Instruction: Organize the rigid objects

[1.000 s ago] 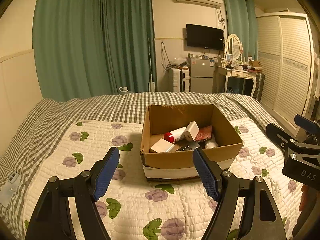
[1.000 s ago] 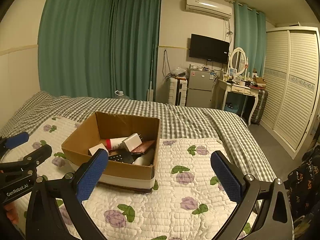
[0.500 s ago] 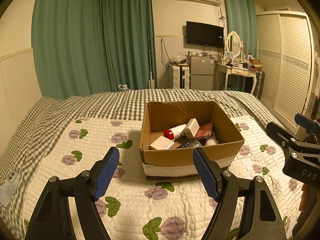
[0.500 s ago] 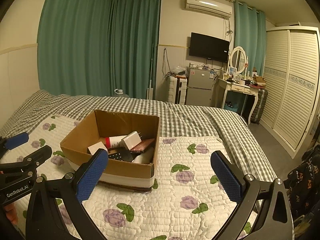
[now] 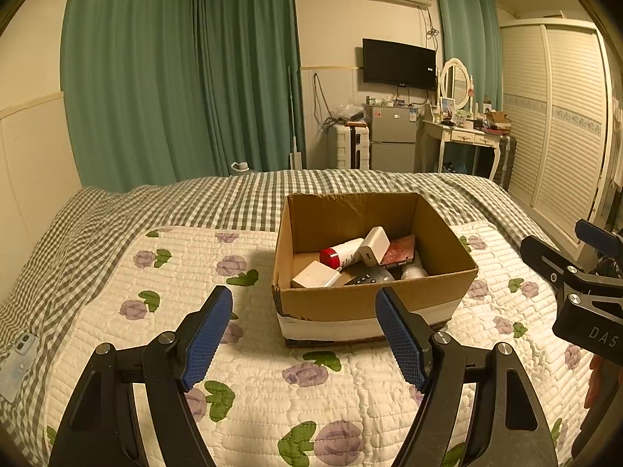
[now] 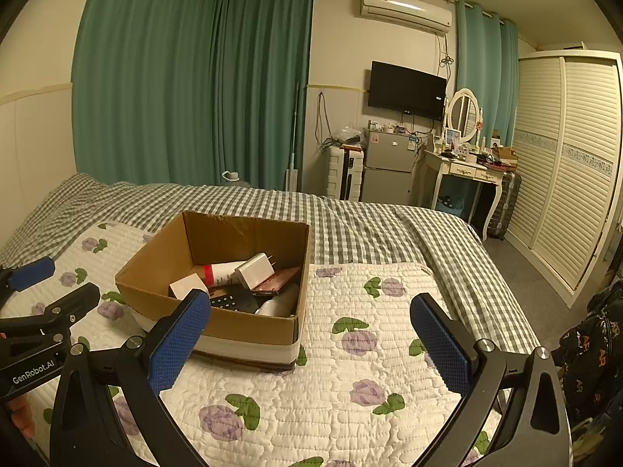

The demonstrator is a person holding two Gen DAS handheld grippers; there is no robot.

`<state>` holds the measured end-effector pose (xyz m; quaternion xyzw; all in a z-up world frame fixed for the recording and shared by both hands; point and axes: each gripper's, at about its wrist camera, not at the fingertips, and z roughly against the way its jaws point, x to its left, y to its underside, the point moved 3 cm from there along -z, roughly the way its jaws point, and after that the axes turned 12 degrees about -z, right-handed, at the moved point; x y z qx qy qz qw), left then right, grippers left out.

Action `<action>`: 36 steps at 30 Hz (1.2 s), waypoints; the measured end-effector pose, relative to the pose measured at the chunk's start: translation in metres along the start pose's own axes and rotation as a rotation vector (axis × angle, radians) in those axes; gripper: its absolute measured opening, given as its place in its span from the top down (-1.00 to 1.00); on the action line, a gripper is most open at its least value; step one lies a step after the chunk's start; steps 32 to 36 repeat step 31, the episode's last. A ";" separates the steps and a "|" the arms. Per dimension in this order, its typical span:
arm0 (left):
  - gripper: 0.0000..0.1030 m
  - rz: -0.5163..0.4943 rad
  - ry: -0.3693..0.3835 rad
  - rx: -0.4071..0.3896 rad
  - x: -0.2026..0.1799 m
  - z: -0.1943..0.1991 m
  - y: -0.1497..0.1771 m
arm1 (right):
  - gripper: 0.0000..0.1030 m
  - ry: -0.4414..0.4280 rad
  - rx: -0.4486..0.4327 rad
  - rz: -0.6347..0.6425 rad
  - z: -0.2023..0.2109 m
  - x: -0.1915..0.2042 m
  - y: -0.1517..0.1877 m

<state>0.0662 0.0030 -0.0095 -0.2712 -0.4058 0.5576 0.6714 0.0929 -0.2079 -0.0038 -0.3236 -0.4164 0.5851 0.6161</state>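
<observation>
While jaws gape, both grippers (image 5: 303, 334) (image 6: 311, 340) hover before the box (image 5: 373, 303).

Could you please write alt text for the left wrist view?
An open cardboard box of small household items sits on a floral quilt on a bed, just beyond the open, empty left gripper. Part of the right gripper shows at the right edge.

Your cardboard box (image 5: 373, 299) is matt brown, banded with smooth white tape. The quilt (image 5: 272, 381) under it is soft stitched cloth, puckered in ridges. Each tool's pads (image 6: 177, 340) look like rough, dimpled blue rubber on matt black plastic arms.
</observation>
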 end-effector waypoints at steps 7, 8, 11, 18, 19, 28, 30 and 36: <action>-0.53 -0.001 0.000 0.000 0.000 0.000 0.000 | -1.00 0.002 0.005 -0.002 -0.001 -0.002 0.001; -0.53 -0.001 0.000 0.000 0.000 0.000 0.000 | -1.00 0.001 0.006 -0.002 -0.001 -0.002 0.001; -0.53 0.000 0.000 0.000 0.000 0.000 0.000 | -1.00 0.002 0.007 -0.001 -0.002 -0.002 0.002; -0.53 0.000 0.002 0.001 0.000 0.000 0.000 | -1.00 0.002 0.009 -0.001 -0.002 -0.002 0.002; -0.53 0.000 0.001 0.002 0.000 -0.001 0.000 | -1.00 0.002 0.009 -0.001 -0.002 -0.002 0.003; -0.53 -0.012 0.012 -0.001 -0.005 -0.002 0.003 | -1.00 0.009 0.016 -0.001 -0.004 -0.001 0.005; -0.53 -0.022 0.006 0.001 -0.007 -0.003 0.004 | -1.00 0.010 0.021 -0.003 -0.004 -0.002 0.005; -0.53 -0.025 0.006 0.003 -0.008 -0.004 0.005 | -1.00 0.011 0.022 -0.003 -0.004 -0.002 0.005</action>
